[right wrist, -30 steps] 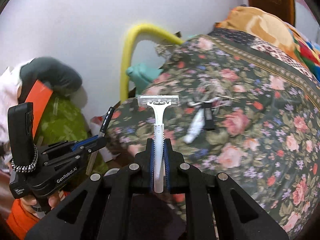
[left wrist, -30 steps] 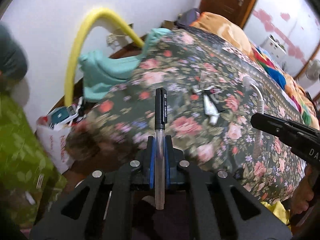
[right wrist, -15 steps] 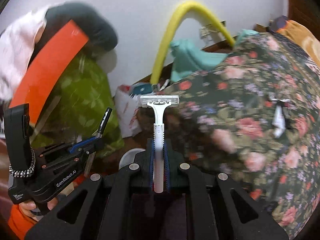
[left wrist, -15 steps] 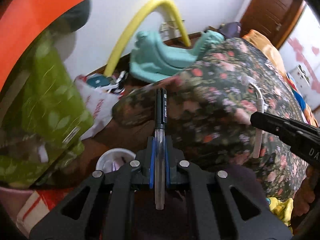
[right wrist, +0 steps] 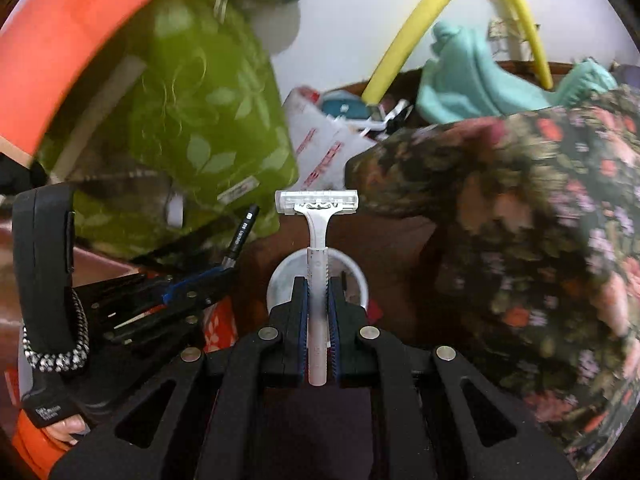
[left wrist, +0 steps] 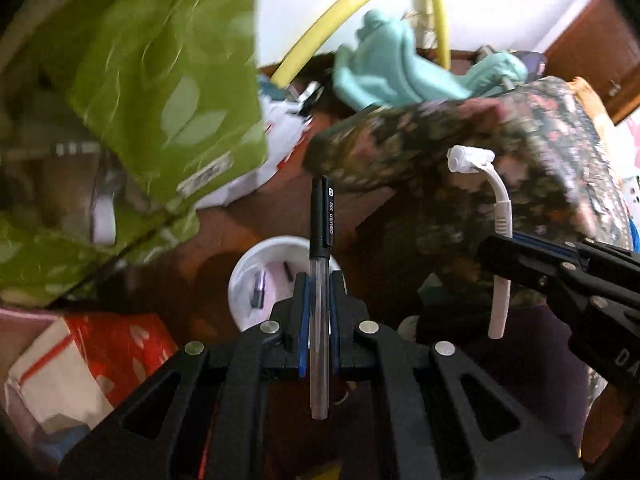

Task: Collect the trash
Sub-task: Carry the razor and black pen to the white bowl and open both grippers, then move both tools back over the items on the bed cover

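My left gripper (left wrist: pixel 319 280) is shut on a pen (left wrist: pixel 321 220) with a black cap and clear barrel, pointing forward. Below it on the floor stands a small white bin (left wrist: pixel 260 254) with a few small dark bits inside. My right gripper (right wrist: pixel 319 284) is shut on a white disposable razor (right wrist: pixel 317 204), head forward, above the same white bin (right wrist: pixel 280 276). The razor also shows in the left wrist view (left wrist: pixel 498 196), and the pen in the right wrist view (right wrist: pixel 242 234). Both grippers sit side by side over the bin.
A green leaf-print bag (left wrist: pixel 160 80) hangs at the left. A floral bedspread (right wrist: pixel 540 220) fills the right. A yellow hose (right wrist: pixel 460 0), teal cloth (left wrist: pixel 392 72), a white plastic bag (right wrist: pixel 320 148) and a red patterned box (left wrist: pixel 120 344) lie around.
Both grippers have swung left and down, away from the bed top toward the floor. The white bin has come into view beneath them. Pen and razor stay held.
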### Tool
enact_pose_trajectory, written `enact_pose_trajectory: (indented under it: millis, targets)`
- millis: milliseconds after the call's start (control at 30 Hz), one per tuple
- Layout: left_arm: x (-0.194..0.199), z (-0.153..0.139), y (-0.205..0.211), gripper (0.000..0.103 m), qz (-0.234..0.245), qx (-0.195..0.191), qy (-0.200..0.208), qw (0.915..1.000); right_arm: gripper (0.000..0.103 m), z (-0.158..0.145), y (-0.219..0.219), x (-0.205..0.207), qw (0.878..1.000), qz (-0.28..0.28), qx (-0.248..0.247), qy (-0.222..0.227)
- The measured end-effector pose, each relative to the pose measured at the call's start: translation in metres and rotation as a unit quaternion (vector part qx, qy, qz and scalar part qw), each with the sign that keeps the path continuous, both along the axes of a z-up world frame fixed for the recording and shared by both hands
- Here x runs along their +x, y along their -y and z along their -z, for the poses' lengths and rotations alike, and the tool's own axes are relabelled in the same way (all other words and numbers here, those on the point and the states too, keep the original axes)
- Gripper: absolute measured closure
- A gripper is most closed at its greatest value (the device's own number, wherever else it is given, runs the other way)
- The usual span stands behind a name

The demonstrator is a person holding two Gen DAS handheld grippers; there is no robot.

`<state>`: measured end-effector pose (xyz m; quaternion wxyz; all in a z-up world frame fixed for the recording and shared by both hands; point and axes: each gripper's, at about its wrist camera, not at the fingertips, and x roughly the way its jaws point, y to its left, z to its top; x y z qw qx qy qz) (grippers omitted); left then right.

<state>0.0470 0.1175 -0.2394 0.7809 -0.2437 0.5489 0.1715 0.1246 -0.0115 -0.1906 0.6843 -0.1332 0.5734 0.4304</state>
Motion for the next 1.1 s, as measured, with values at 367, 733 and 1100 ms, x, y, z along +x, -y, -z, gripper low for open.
enact_pose_trajectory:
  millis: [367, 733, 1100]
  targets:
    - [-0.010, 0.045, -0.032, 0.096, -0.030, -0.044, -0.039, 0.9978, 0.094, 0.054, -0.051, -0.005, 0.997, -0.037, -0.048, -0.052]
    - [-0.012, 0.040, -0.035, 0.088, -0.029, -0.028, -0.033, 0.9987, 0.069, 0.051, -0.045, -0.004, 0.996, -0.031, -0.065, -0.043]
    - [-0.010, 0.001, -0.014, 0.088, -0.012, 0.013, -0.013, 0.9998, 0.069, 0.011, -0.012, -0.001, 0.999, -0.011, -0.036, -0.005]
